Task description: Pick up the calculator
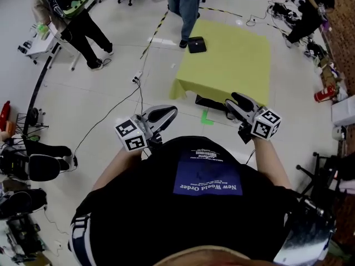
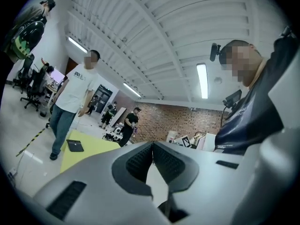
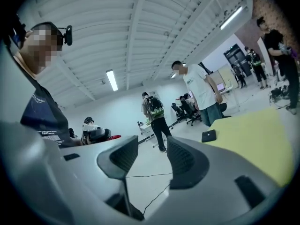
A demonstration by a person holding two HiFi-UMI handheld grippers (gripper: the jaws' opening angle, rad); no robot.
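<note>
- Currently the calculator [image 1: 196, 44] lies flat on the yellow-covered bench [image 1: 238, 65], at its far left corner, well apart from both claws.
- It is a dark, flat slab; the left gripper view [image 2: 75, 146] and the right gripper view [image 3: 209, 135] both show it lying alone on the yellow top.
- Left claw [image 1: 169, 112]: held out level in front of the wearer's chest over the floor. In its own view [image 2: 153, 144] the ribbed pads meet at the tips, with nothing between them.
- Right claw [image 1: 236, 97]: also held level, just short of the bench's near edge. In its own view [image 3: 152, 146] the jaws stand slightly apart, and only floor and a cable show through the gap.
- A marker cube sits on each gripper, left [image 1: 131, 134] and right [image 1: 266, 123].
- A person in a white shirt and jeans [image 1: 186, 4] stands at the bench's far side, one shoe just beside the calculator.
- Another person with a green-and-black backpack [image 1: 72, 4] stands farther left on the white floor.
- A green tape mark [image 1: 206, 117] lies on the floor between the two claws.
</note>
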